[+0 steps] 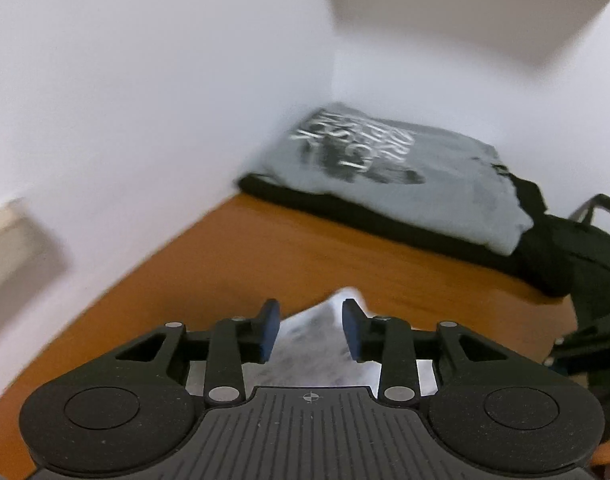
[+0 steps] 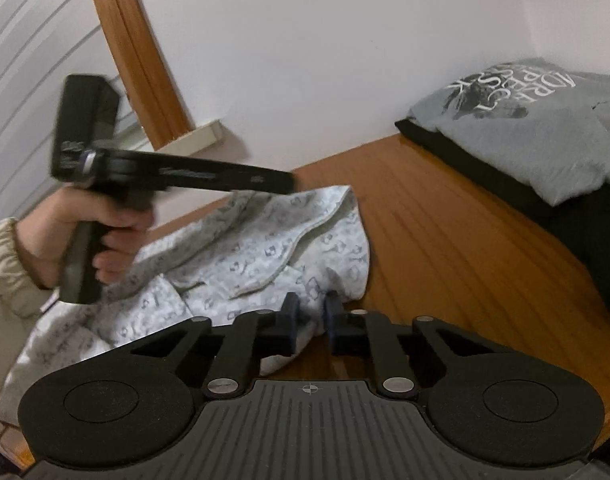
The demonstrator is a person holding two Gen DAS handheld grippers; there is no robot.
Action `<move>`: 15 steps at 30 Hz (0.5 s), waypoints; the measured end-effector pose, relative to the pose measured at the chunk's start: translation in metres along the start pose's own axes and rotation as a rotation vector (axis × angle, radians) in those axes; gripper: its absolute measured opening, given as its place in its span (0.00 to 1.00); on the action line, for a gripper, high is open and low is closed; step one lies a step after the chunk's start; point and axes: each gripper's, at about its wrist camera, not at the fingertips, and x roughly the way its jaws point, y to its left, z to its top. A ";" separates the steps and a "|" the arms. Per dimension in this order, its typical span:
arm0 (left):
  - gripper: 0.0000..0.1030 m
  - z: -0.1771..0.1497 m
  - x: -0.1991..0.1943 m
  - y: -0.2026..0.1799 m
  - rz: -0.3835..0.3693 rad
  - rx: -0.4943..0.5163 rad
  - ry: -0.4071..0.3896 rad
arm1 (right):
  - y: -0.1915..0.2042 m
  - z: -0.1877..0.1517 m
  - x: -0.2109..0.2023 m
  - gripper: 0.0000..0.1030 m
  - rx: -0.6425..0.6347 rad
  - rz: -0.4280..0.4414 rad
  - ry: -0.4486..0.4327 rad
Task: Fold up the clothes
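Black grippers w/ blue pads; beige patterned sleeve.

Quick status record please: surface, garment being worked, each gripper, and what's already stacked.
surface: wooden table
garment in work: white patterned garment, crumpled, not yet folded
left gripper: open, a peak of the garment between its fingers, pads not pressing
right gripper: jaws narrow, at the garment's near edge; grip on cloth unclear
left hand: holds the left gripper's handle above the garment
stacked: grey printed T-shirt folded on black clothing, in the far corner
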 end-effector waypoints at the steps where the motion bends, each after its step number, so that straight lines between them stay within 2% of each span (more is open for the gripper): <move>1: 0.40 0.003 0.009 -0.006 0.000 0.010 0.013 | 0.001 0.001 0.000 0.11 -0.002 0.005 -0.005; 8: 0.38 0.003 0.042 -0.022 0.016 0.047 0.075 | 0.007 0.007 -0.003 0.11 -0.030 0.022 -0.034; 9: 0.30 0.003 0.042 -0.022 0.019 0.048 0.076 | 0.008 0.008 -0.004 0.11 -0.032 0.028 -0.041; 10: 0.16 0.003 0.040 -0.021 0.020 0.046 0.073 | 0.009 0.009 -0.006 0.11 -0.034 0.037 -0.048; 11: 0.10 0.004 0.035 -0.020 0.021 0.043 0.065 | 0.010 0.011 -0.007 0.11 -0.036 0.047 -0.055; 13: 0.07 0.005 0.026 -0.018 0.022 0.037 0.051 | 0.018 0.016 -0.012 0.10 -0.057 0.068 -0.072; 15: 0.07 0.006 0.003 -0.011 0.025 0.011 0.003 | 0.027 0.020 -0.017 0.10 -0.081 0.088 -0.089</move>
